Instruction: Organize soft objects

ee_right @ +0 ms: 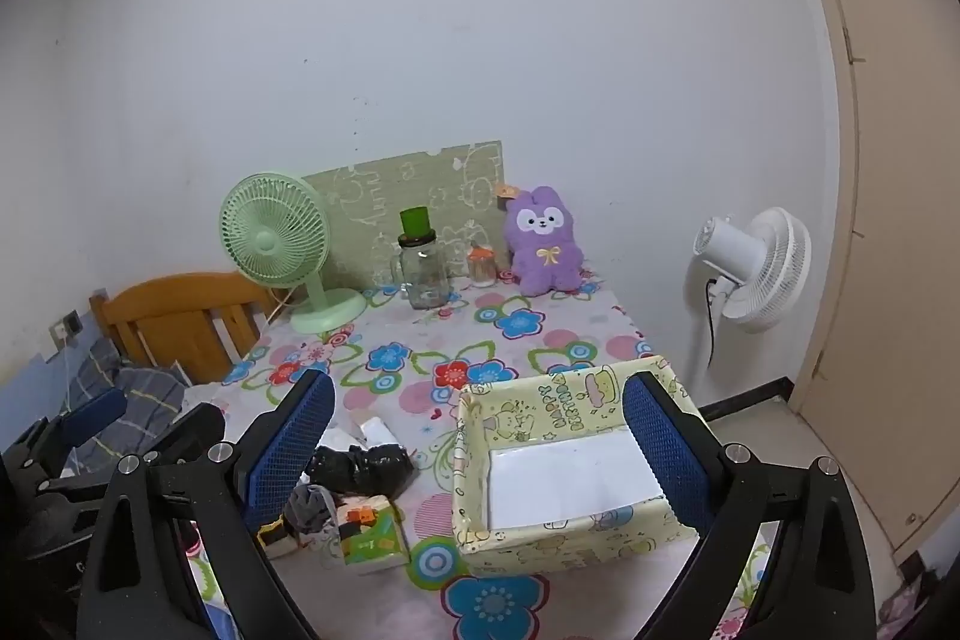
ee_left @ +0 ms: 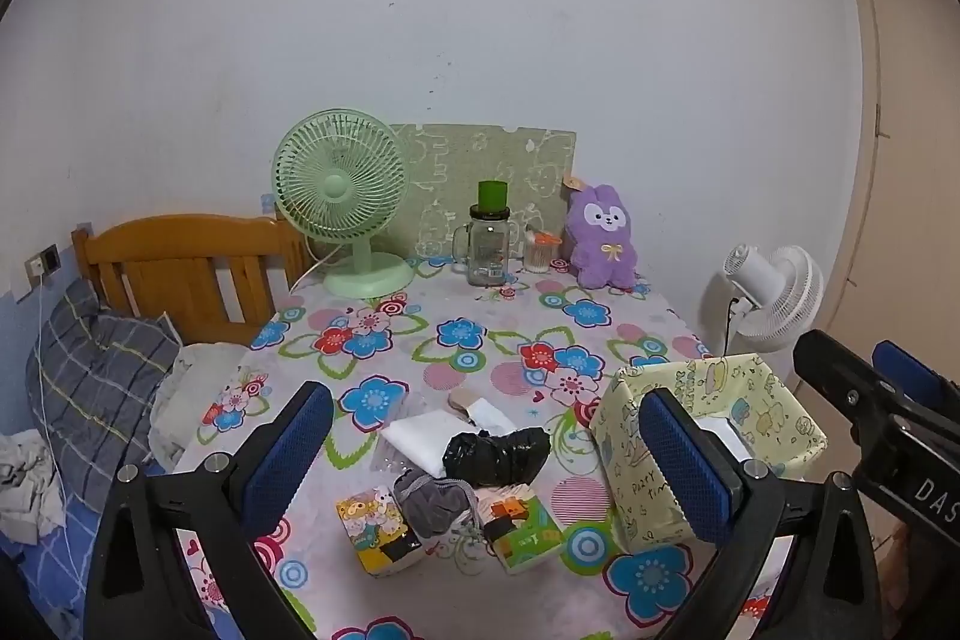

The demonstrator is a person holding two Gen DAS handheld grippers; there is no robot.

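flowered tablecloth (ee_left: 456,334) holds a crumpled black bag (ee_left: 497,450) and grey pouch (ee_left: 435,502); both tongs (ee_left: 486,451) (ee_right: 477,451) gape empty.

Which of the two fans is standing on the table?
The green fan stands on the flowered table, at its far left corner beside the glass jar. The white fan stands off the table, beyond its right edge.

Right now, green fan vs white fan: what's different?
The green fan stands on the flowered table, at its back left; the white fan stands beyond the table's right edge, on a pole whose foot is hidden. The green fan's grille faces the cameras; the white fan shows its motor housing and faces away to the right. Both have round wire grilles, and both look switched off.
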